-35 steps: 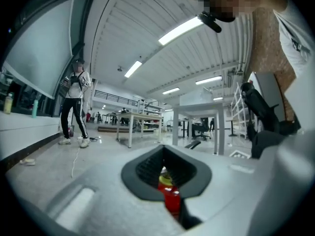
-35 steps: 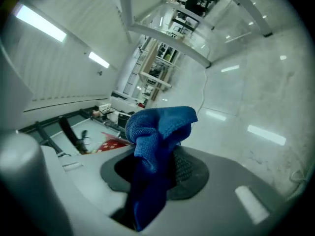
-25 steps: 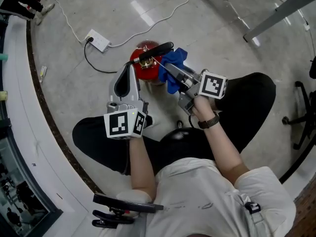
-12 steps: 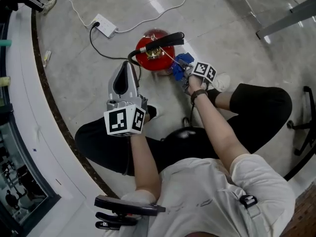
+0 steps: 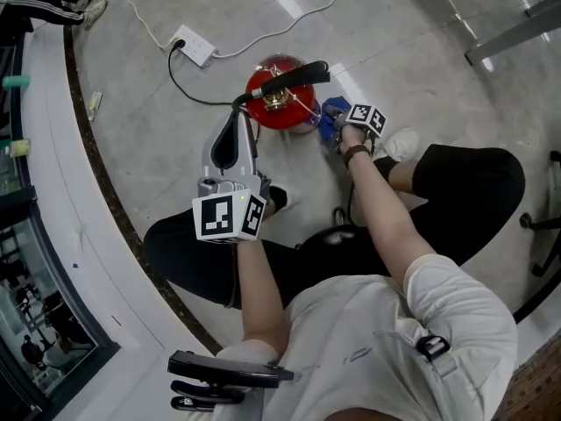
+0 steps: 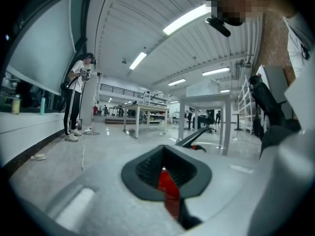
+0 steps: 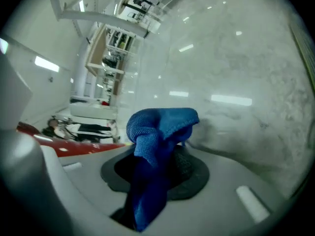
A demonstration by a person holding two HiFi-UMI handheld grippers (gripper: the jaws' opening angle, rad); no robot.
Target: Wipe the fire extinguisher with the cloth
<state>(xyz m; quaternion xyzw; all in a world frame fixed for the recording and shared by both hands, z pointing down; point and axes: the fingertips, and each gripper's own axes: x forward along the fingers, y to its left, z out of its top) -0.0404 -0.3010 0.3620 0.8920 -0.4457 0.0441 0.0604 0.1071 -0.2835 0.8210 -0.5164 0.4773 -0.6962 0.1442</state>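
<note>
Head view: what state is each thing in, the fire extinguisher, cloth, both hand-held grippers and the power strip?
fire extinguisher: upright on the floor.
cloth: bunched, pinched between the right jaws.
right hand-held gripper: shut on the cloth.
left hand-held gripper: jaws together, tips by the fire extinguisher.
power strip: black cord plugged in.

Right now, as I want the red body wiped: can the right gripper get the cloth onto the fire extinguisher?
Probably yes. The right gripper, shut on the blue cloth, sits close beside the fire extinguisher with nothing between them; the left gripper is at the other side.
</note>
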